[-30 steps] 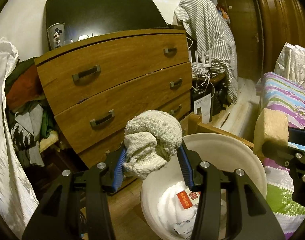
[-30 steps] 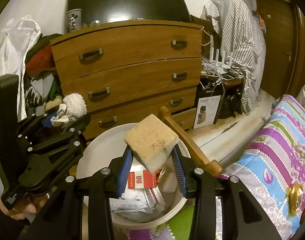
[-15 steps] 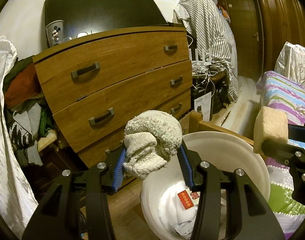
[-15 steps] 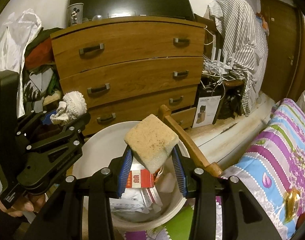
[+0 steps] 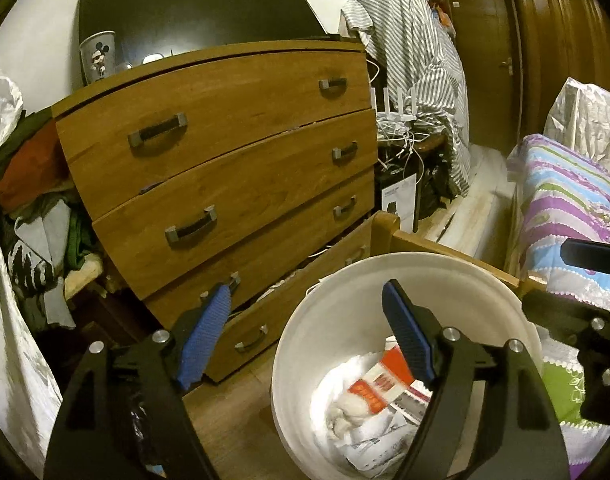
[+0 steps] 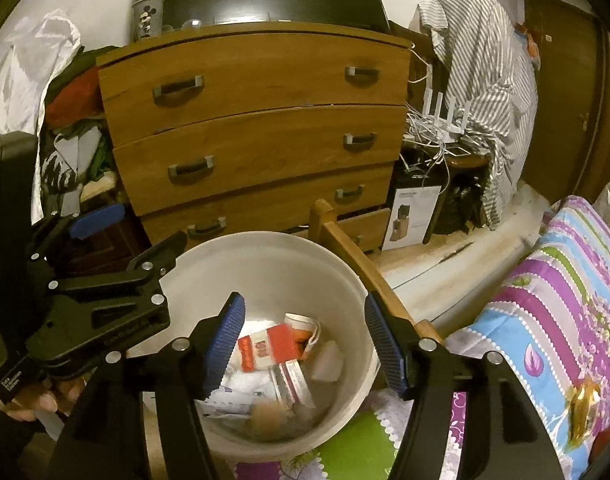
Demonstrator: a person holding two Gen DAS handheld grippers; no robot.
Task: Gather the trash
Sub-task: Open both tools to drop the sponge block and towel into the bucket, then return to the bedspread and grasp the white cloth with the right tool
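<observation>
L wrist view: left tongs (image 5: 305, 320) opening wide, nothing between pads; rolled cloth held a sec ago gone, seemingly dropped into white bucket (image 5: 337, 320) just ahead & below. 1 bucket, paper scraps plus red-white packet (image 5: 379, 386) inside.

R wrist view: right tongs (image 6: 303, 338) also opening, empty; sponge gone from grip, blurred tan lump (image 6: 267, 418) in bucket below probably it. Both pieces binned; more trash to fetch. 1 dresser (image 6: 257, 120) beyond, 4 drawers.

Wooden dresser (image 5: 233, 152), striped bedspread (image 6: 553, 304)
</observation>
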